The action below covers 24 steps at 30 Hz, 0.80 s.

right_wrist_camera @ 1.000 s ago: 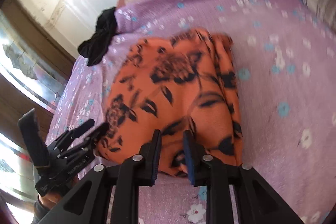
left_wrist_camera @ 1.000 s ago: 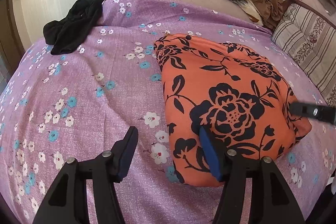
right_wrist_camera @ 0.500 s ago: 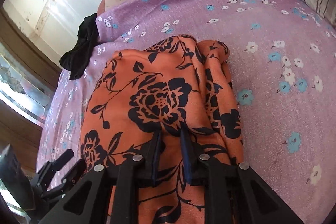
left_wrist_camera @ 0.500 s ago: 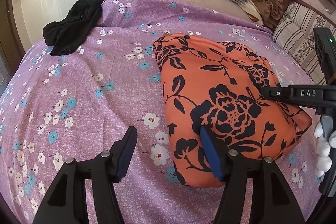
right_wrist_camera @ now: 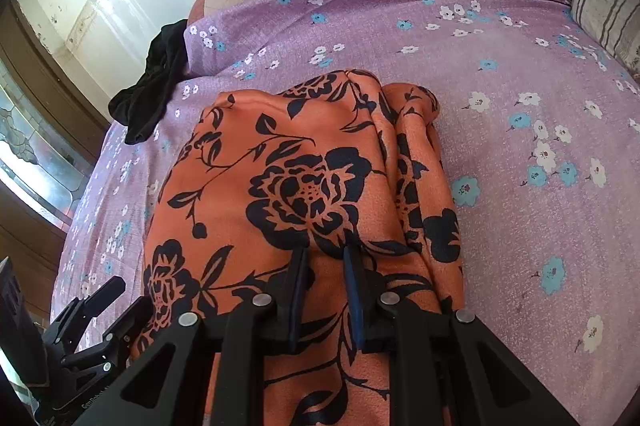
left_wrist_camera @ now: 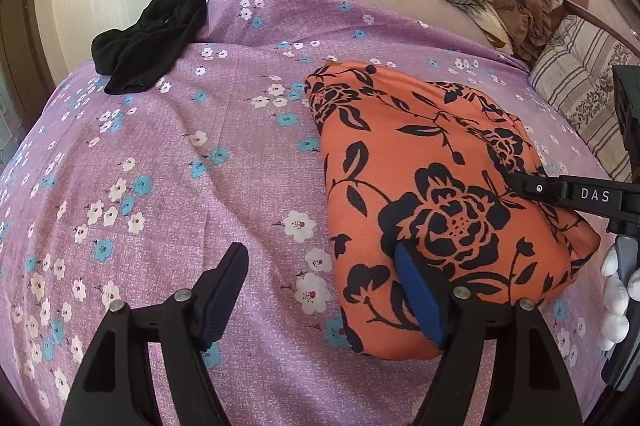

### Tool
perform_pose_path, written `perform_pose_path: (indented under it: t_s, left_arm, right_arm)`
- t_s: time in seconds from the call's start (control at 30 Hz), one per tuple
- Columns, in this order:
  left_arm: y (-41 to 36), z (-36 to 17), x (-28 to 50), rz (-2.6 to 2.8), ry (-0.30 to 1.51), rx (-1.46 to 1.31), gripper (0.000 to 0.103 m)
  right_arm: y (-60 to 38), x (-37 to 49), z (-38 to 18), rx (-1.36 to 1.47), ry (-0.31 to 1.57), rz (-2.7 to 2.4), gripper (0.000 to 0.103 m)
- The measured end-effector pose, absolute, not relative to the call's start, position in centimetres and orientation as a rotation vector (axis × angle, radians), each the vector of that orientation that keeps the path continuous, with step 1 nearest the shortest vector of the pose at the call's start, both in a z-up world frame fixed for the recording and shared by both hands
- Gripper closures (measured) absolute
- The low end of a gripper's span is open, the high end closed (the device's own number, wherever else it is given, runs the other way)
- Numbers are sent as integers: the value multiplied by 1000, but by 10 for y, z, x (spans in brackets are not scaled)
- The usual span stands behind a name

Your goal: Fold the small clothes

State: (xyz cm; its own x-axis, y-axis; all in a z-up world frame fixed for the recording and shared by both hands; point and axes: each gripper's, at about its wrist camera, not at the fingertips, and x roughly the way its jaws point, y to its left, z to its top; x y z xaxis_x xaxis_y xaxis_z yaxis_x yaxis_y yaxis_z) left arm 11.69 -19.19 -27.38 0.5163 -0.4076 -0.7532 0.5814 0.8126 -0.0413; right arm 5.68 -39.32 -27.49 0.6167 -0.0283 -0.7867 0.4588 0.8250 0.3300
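The orange floral garment [left_wrist_camera: 436, 194] lies folded on the purple flowered bedsheet [left_wrist_camera: 180, 166], a black garment [left_wrist_camera: 148, 38] at 10 o'clock. The left gripper [left_wrist_camera: 320, 286] has its jaws wide apart, one pad resting on the fabric. The right gripper [right_wrist_camera: 326, 266] has jaws narrowly apart, pressing the cloth, a ridge between them.

Right claw [right_wrist_camera: 325, 258] moved forward over orange floral garment [right_wrist_camera: 304, 186] within past second, from its near edge to above large central rose, fingers narrowed to slim gap. From left wrist view, right claw [left_wrist_camera: 516, 182] now reaches in over garment's right side.
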Motion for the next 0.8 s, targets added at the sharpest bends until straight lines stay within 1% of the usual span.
perform_pose_path:
  t_s: [0.13,0.47,0.57,0.67,0.8]
  left_arm:
    - [-193,-274,116,-576,830,243,20]
    - [-194,-275,120,-577,852,229,19]
    - [-194,-276,121,-577,855,227,18]
    - [-193,-276,122,-574,864,222,18]
    - [-194,-276,122,-575,867,219,18]
  right_arm:
    - [-394,56,-275,548,870,-297,82]
    - [-393,57,-272,540,878,-302,81]
    - [-392,58,-263,563,879,-309,80]
    - [-386,62,-248,585,836,-251,78]
    - [-369,88,-232,587,803,-132,78]
